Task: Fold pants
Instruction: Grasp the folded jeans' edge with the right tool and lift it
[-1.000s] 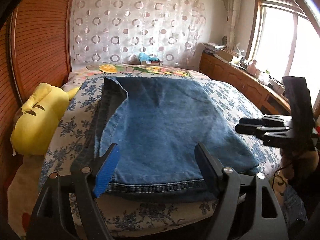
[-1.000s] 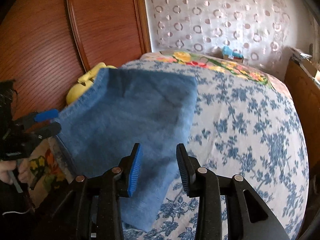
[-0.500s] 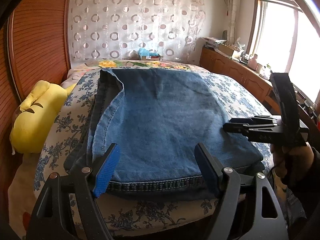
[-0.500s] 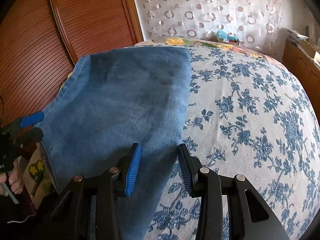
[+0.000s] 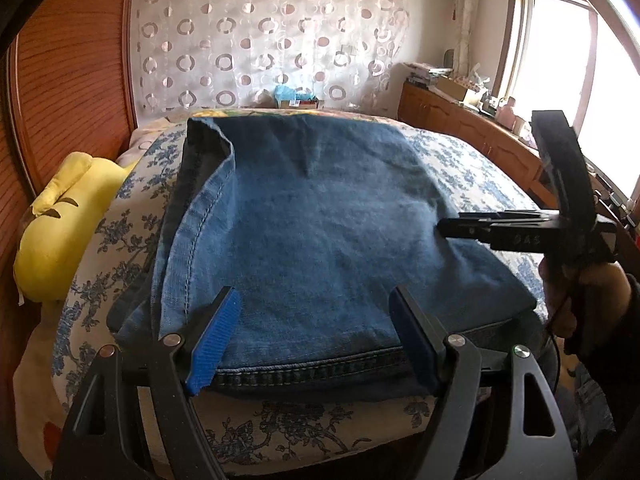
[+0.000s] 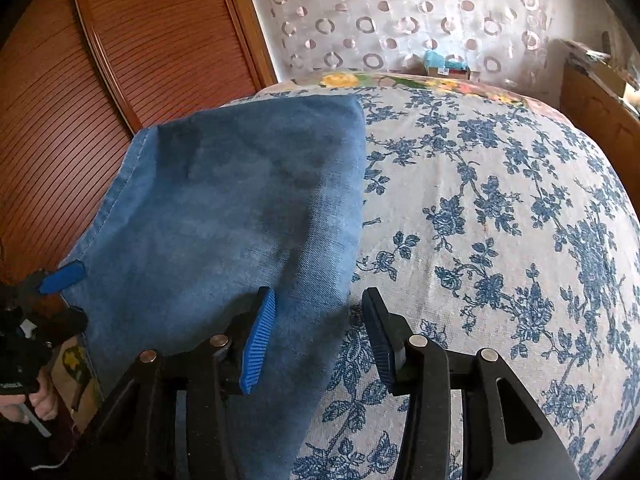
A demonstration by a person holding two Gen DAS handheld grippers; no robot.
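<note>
Left wrist view: jeans (image 5: 320,240) lie folded flat on floral bedspread (image 5: 120,240), closer and lower than second ago; fold looks laid down. Left gripper (image 5: 316,340) jaws wide apart over hem, gripping nothing. Yellow plush (image 5: 60,232) at bed edge, unseen from right.

Right wrist view: right gripper (image 6: 318,340) jaws parted, straddling jeans' right edge, empty; gap wider than before. Smoothing likely next.
</note>
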